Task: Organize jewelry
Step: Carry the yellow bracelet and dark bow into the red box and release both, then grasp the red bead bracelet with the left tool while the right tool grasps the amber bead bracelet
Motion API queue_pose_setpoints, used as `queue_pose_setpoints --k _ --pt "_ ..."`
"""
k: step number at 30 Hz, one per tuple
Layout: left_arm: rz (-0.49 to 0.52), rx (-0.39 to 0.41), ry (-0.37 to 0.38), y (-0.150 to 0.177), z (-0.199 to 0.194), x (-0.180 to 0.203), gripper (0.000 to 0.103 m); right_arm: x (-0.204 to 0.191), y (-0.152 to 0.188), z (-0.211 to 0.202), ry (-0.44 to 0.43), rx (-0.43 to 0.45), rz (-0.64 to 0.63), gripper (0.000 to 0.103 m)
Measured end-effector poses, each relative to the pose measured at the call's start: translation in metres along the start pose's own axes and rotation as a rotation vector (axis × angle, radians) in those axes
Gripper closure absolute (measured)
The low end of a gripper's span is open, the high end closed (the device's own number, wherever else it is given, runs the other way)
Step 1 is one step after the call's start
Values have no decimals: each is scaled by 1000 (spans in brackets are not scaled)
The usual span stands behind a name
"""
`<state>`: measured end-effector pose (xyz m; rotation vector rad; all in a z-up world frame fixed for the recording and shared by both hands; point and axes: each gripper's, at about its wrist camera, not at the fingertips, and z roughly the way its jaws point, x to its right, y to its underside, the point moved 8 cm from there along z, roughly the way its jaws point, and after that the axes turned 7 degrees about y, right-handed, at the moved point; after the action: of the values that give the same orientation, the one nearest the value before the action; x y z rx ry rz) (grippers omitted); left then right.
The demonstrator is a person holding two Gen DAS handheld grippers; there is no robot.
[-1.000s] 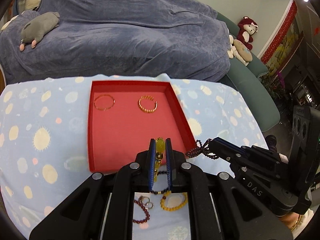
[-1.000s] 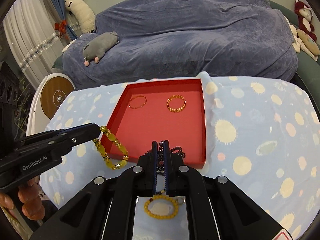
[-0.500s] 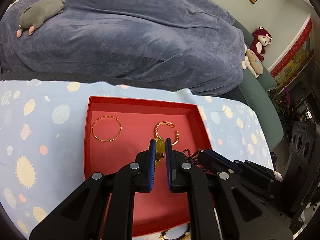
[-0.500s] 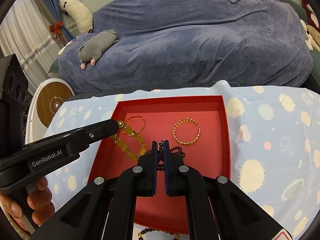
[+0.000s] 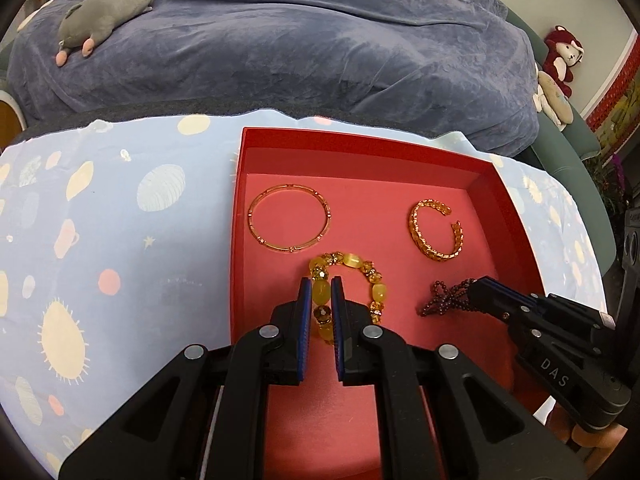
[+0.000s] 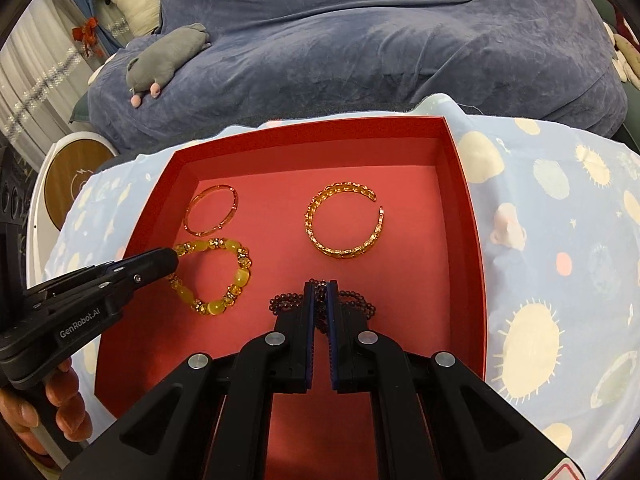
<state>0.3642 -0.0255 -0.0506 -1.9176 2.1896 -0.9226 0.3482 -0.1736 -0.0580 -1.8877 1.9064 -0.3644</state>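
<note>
Left claw (image 5: 320, 282) clenching on the yellow bead bracelet (image 5: 347, 288), pads pinching one amber bead; rest of loop lying on the floor of the red tray (image 5: 360, 148), front left part. In right wrist view, left claw (image 6: 174, 258) coming in from the left edge, tip at the yellow bead bracelet (image 6: 214, 276), loop spreading flat to its right.

Right claw (image 6: 320, 286) clenching on the dark bead bracelet (image 6: 360, 304), blue pads nearly touching with strands squeezed between; dark beads bunching out on both sides of the pads, resting on the tray floor near the front middle. In left wrist view, right claw (image 5: 476, 286) entering from the right, dark bead bracelet (image 5: 440, 300) trailing from its tip onto the red lining.

Sitting further back in the tray: thin gold bangle (image 5: 289, 217) at left rear, lying flat; open gold cuff (image 5: 436, 230) at right rear, lying flat, gap facing the right wall. Both well apart from each other; bangle just behind the yellow loop, not clearly touching.

Red tray (image 6: 452, 152) resting on the surface, covered by a light blue cloth (image 5: 120, 240) with sun and planet prints. Beyond: blue blanket (image 5: 320, 40) draping over a sofa, grey plush toy (image 5: 104, 8) lying on it. Fingers (image 6: 60, 396) wrapping the left handle at lower left of right wrist view.
</note>
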Motion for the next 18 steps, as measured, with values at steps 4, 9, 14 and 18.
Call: queue_pose_setpoints --k 4,9,14,18 --pt "7 49 -42 -4 -8 -1 77 5 3 -7 28 26 -9 87" --pt "-2 109 -36 -10 -32 4 58 13 1 -37 36 92 4 68" --pt "15 129 -33 1 -59 14 58 27 14 -72 36 127 44 67" --pt "45 131 -37 25 -82 25 58 34 37 -96 39 130 70 67"
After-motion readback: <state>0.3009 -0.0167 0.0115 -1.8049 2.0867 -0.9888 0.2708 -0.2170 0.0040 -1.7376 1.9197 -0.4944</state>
